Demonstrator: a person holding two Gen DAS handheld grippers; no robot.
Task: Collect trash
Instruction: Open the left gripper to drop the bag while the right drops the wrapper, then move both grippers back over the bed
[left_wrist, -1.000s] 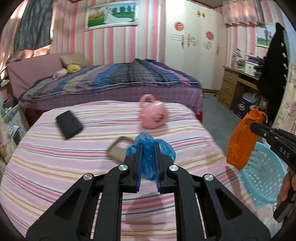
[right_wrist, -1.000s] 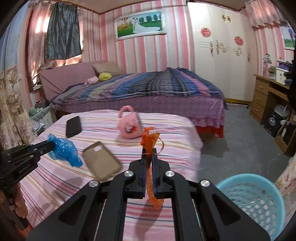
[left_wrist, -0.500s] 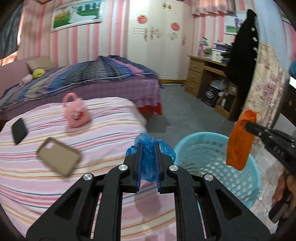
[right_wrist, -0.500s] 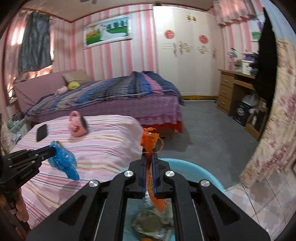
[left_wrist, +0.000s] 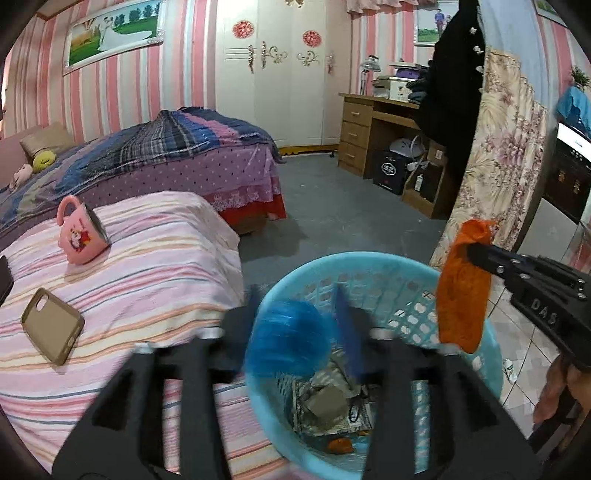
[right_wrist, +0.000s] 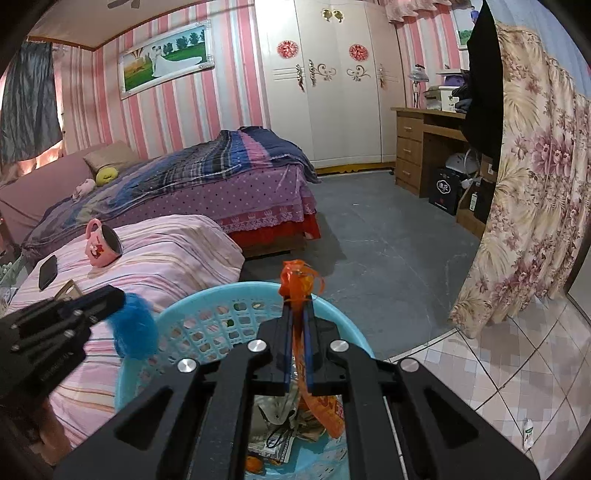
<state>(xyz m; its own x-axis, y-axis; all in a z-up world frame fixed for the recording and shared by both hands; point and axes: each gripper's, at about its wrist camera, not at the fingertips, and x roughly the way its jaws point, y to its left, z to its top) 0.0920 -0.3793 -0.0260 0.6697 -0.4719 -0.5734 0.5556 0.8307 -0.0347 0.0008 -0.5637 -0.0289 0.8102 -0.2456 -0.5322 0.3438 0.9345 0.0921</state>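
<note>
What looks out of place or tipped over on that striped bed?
The pink cartoon mug lies tipped on its side on the pink striped bedspread, mouth facing sideways. A tan phone case lies loose near it, askew to the stripes. Nothing looks spilled.

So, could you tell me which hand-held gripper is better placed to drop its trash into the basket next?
Probably the right hand-held gripper: it sits shut on the orange wrapper above the blue basket. The left hand-held gripper has just been opening, with the blue bag between its fingers, apparently already released.
</note>
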